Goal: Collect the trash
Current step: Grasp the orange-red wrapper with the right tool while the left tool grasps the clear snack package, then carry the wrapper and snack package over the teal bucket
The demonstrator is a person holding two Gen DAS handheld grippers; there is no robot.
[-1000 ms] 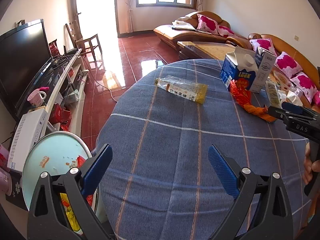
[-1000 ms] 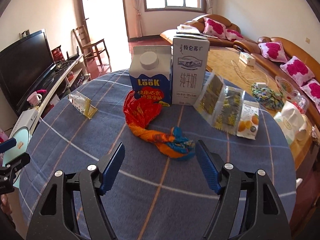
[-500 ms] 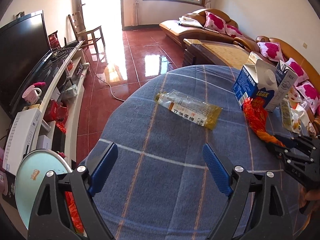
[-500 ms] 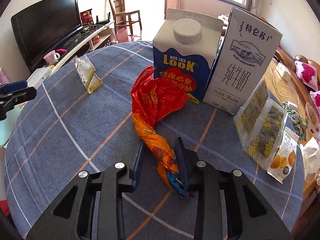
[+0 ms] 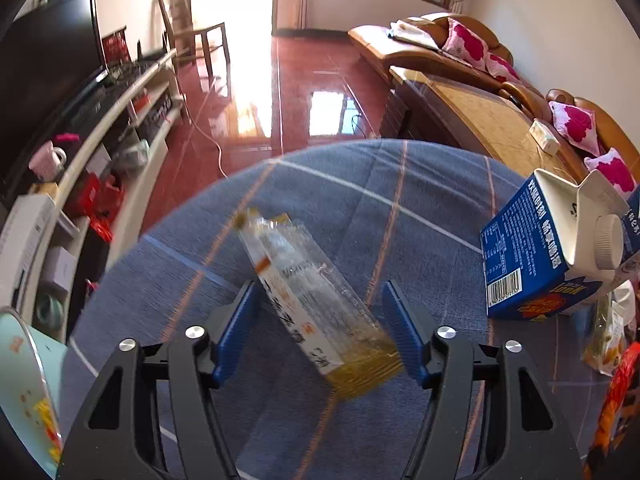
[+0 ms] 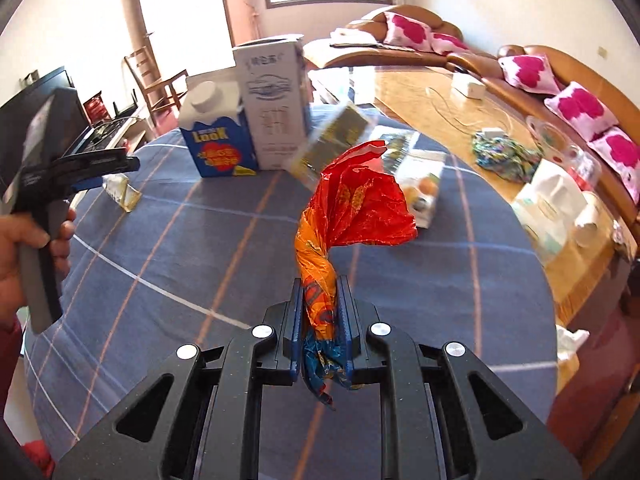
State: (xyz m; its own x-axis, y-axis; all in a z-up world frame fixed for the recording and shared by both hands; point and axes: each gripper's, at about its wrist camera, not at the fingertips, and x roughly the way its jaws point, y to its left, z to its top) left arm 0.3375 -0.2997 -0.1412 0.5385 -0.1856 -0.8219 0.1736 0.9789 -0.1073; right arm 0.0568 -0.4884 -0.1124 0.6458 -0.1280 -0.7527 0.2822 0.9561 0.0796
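With my right gripper (image 6: 322, 320) clamped on the red wrapper (image 6: 356, 204), my left gripper (image 5: 320, 320) is closing around the clear packet (image 5: 312, 300) at 12 o'clock; next, I judge, carry both binward.

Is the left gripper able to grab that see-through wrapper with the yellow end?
Probably yes. The clear wrapper already lies on the tablecloth between the closing jaws of the left gripper, with nothing blocking it. The pads do not seem to press it yet.
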